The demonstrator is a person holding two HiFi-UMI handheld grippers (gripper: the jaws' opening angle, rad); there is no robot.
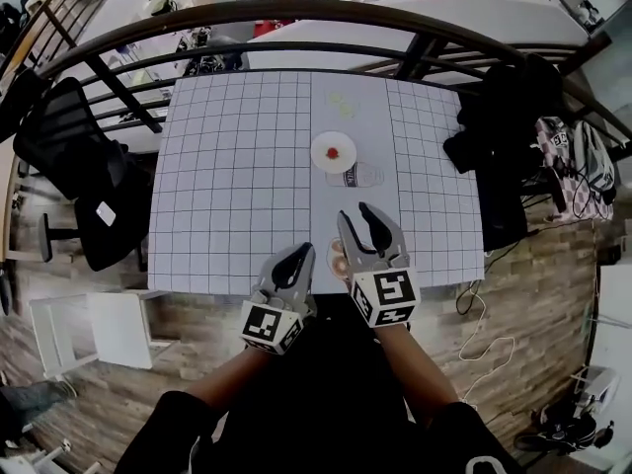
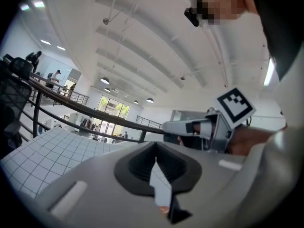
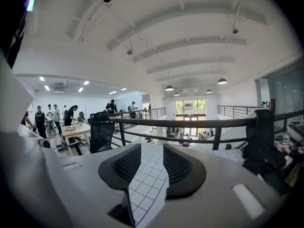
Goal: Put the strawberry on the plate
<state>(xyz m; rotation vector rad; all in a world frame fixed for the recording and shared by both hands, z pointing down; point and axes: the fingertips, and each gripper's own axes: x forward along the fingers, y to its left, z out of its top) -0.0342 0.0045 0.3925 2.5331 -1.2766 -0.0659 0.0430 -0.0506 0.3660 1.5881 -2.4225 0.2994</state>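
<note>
I check the gridded table first. The white plate sits near its middle, well apart from both grippers at the near edge. The right gripper stands wide, with only table showing between its jaws. The left gripper is closed at the tips and empty. The strawberry lies on the plate. I judge the placement complete, with no step left.
</note>
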